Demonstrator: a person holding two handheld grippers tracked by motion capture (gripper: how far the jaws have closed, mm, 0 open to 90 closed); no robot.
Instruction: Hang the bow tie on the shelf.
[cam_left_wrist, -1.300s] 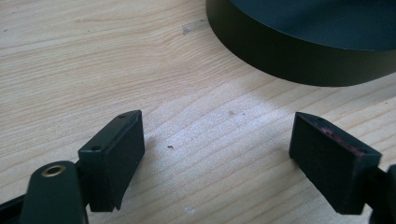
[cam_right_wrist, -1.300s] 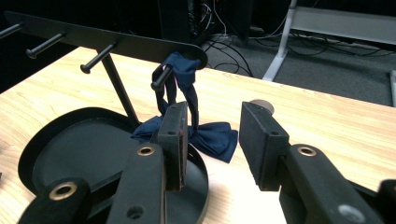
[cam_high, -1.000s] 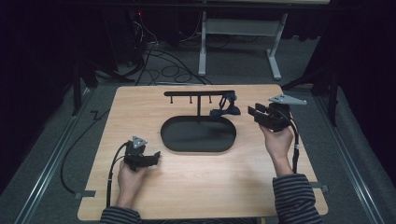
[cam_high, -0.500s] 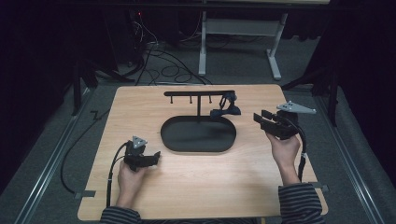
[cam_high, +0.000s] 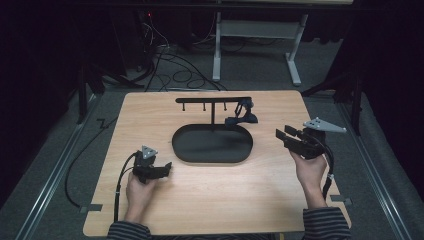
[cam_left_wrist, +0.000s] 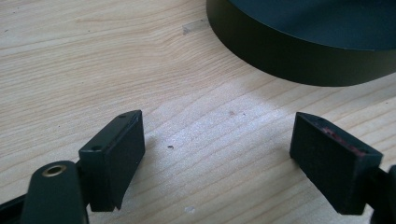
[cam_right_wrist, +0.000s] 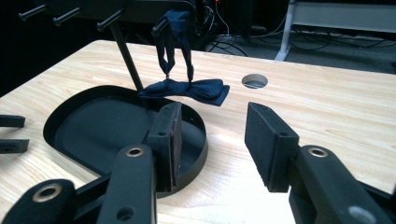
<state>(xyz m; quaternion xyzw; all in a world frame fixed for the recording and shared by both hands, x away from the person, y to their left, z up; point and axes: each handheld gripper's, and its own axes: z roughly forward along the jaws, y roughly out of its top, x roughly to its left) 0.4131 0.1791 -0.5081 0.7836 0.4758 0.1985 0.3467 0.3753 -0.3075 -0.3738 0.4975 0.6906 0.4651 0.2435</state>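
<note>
Seen from above: a pale wooden table (cam_high: 215, 200), squared to the camera, with a grommet hole (cam_right_wrist: 254, 80) cut near its far right part. At centre, a black oval tray (cam_high: 212, 159) with a low upright wall, holding only the foot of a thin post. Rising from the tray's far side, a black T-shaped rack (cam_high: 212, 100), its crossbar set with short pegs. Hung from the rightmost peg by its strap, a dark navy bow tie (cam_right_wrist: 187, 89), the bow itself drooping onto the tray's far right rim, partly over the wood. On the near left, just off the tray's near left curve, the left gripper (cam_high: 167, 167), resting low on the table in a hand, jaws wide apart with bare wood between them. On the right, clear of the tray's right end, the right gripper (cam_high: 281, 136), raised in the other hand (cam_high: 310, 170) and aimed left toward tray and bow tie; jaws apart, just lately opening wider, nothing between them. Striped sleeves at the near edge.
</note>
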